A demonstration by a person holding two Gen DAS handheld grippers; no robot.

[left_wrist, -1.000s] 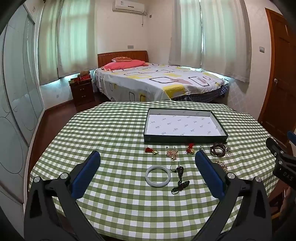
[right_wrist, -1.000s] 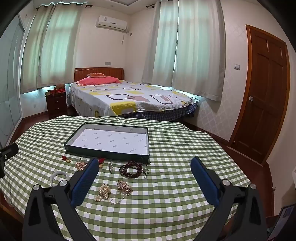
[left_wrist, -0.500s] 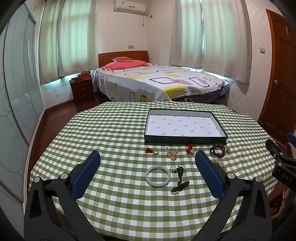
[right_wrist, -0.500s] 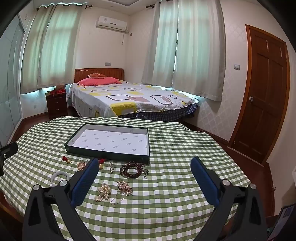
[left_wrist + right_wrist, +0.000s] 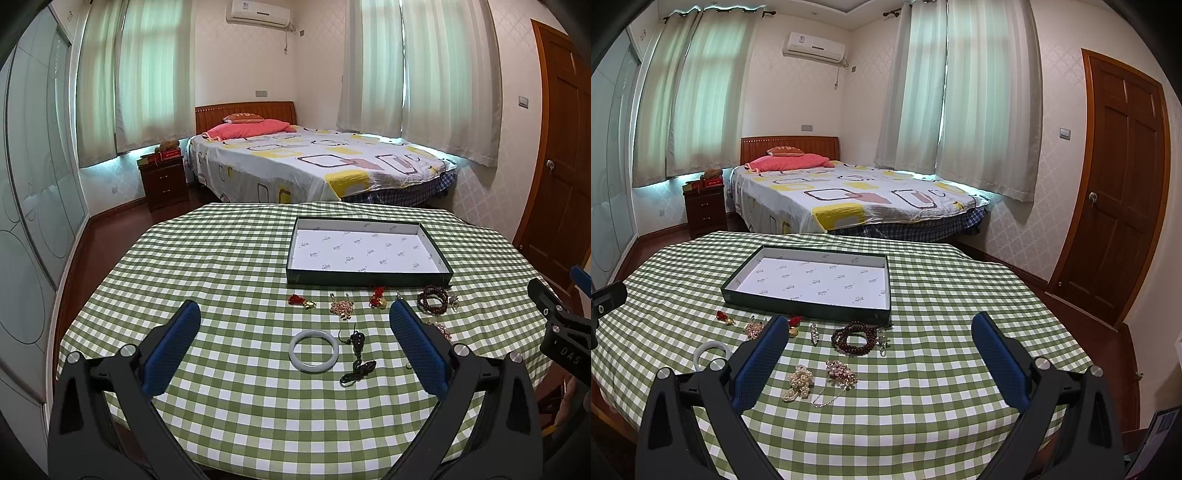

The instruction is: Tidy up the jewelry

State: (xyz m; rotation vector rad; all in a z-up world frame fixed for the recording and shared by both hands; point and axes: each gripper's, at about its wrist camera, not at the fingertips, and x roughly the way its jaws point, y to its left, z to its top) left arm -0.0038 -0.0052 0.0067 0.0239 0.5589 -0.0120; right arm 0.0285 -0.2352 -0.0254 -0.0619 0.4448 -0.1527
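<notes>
Green-checked counter (image 5: 229,266) carries loose jewelry just before the empty tray (image 5: 369,275); left gripper (image 5: 295,343) and right gripper (image 5: 879,354) hover spread, holding nothing; risk: thin chain (image 5: 827,397) snagging or slipping from pads.

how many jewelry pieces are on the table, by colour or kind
White bangle: 1
Black cord pendant: 1
Red-tassel gold charms: 2
Pink bead cluster: 1
Silver pin: 1
Dark red bead bracelet: 1
Pearl strand: 1
Pink gem necklace with chain: 1
Total: 9, none yet in the green tray.
</notes>
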